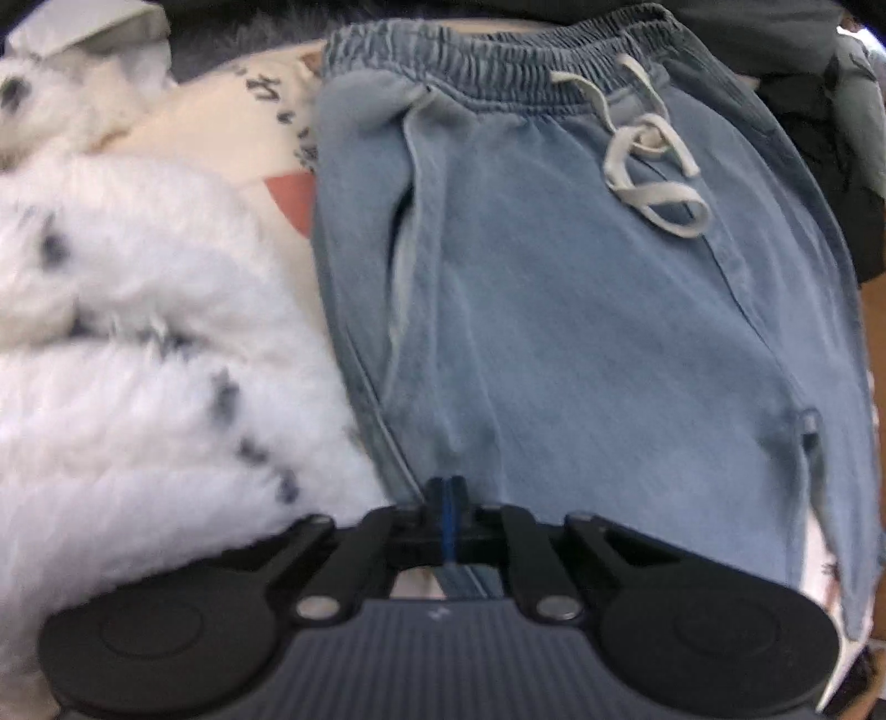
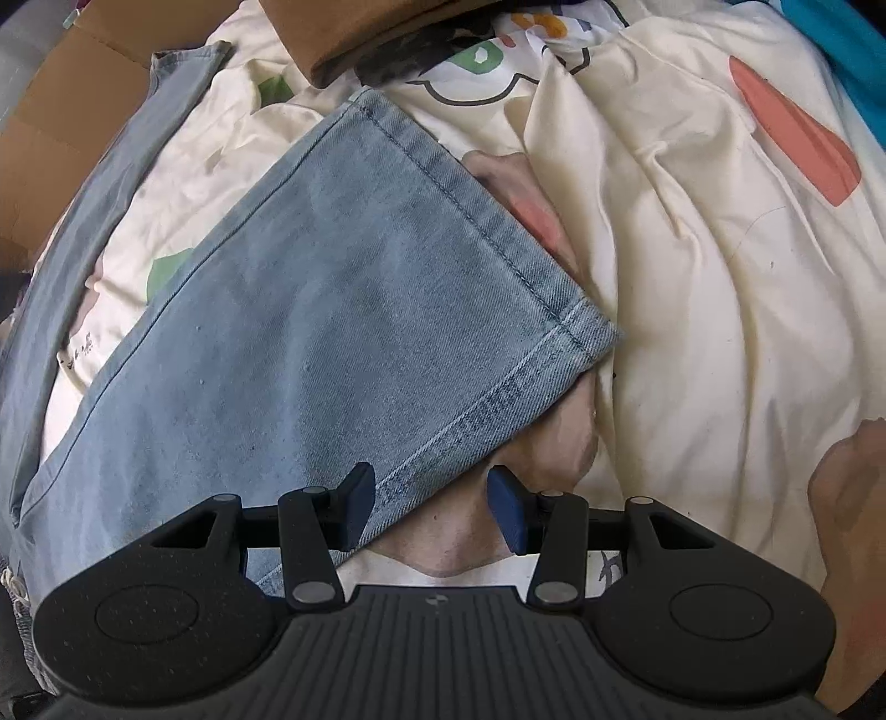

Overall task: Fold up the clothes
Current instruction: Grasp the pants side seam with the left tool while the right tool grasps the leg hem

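Note:
Light blue jeans (image 1: 554,304) lie flat on a printed cream sheet, with the elastic waistband (image 1: 498,61) at the top and a white drawstring (image 1: 648,166) loosely tied. My left gripper (image 1: 447,495) is shut, its pads pinched together on the denim near the left side seam. In the right wrist view a jeans leg (image 2: 360,304) runs diagonally, its stitched hem (image 2: 498,221) toward the upper right. My right gripper (image 2: 432,509) stands open over the leg's lower edge. One of its fingers (image 2: 354,498) is above the denim and the other is over the sheet.
A white fluffy garment with dark spots (image 1: 138,360) lies right beside the jeans on the left. The cream bedsheet (image 2: 720,277) is rumpled, with coloured prints. A brown cardboard box (image 2: 360,33) sits at the far edge. The second denim leg (image 2: 83,221) curves along the left.

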`<state>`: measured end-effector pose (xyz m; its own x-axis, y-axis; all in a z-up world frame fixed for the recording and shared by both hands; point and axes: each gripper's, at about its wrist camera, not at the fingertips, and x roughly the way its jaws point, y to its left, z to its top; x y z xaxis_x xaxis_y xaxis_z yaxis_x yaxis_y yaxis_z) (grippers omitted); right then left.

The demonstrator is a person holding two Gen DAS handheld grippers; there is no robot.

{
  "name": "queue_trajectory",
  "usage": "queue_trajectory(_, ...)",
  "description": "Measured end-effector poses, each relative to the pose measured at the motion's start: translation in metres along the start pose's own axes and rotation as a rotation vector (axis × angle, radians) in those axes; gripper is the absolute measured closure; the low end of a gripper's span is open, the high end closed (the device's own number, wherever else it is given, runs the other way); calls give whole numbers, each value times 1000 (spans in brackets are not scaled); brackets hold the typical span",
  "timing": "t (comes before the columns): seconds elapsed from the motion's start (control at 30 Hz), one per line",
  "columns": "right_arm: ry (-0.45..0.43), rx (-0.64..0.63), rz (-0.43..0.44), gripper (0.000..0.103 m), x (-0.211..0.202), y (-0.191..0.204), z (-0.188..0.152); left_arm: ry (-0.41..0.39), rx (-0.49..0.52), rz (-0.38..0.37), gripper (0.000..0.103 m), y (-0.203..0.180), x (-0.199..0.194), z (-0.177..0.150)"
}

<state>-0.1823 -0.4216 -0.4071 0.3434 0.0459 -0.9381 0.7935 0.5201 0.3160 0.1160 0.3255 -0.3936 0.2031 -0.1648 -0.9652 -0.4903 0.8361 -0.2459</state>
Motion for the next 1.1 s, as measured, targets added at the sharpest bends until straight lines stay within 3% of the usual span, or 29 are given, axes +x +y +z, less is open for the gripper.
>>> queue_trajectory(0.13,2,2,4,51,2,2,1,7,-22,7,100,-2,-5,-3)
queue_trajectory(0.3,3,-1,18,51,3,5,2,31,-87,-70,95,10,-12,-15)
queue_trajectory(0.4,6,8,19,51,4,6,0,24,-109,-107,87,16,-12,-21)
queue_trajectory(0.53,5,11,23,51,2,5,-1,32,-114,-61,84,12,-4,-21)
queue_trajectory(0.7,-2,28,23,51,-1,-1,0,9,-151,-83,78,14,3,-21)
queue_trajectory(0.83,-1,39,19,51,1,-4,0,-35,-130,-88,77,13,7,-26)
queue_trajectory(0.97,-1,47,23,51,3,-5,0,-97,-203,-133,78,21,5,-31)
queue_trajectory(1.1,-8,53,42,51,5,-3,2,-133,-251,-184,88,25,-1,-36)
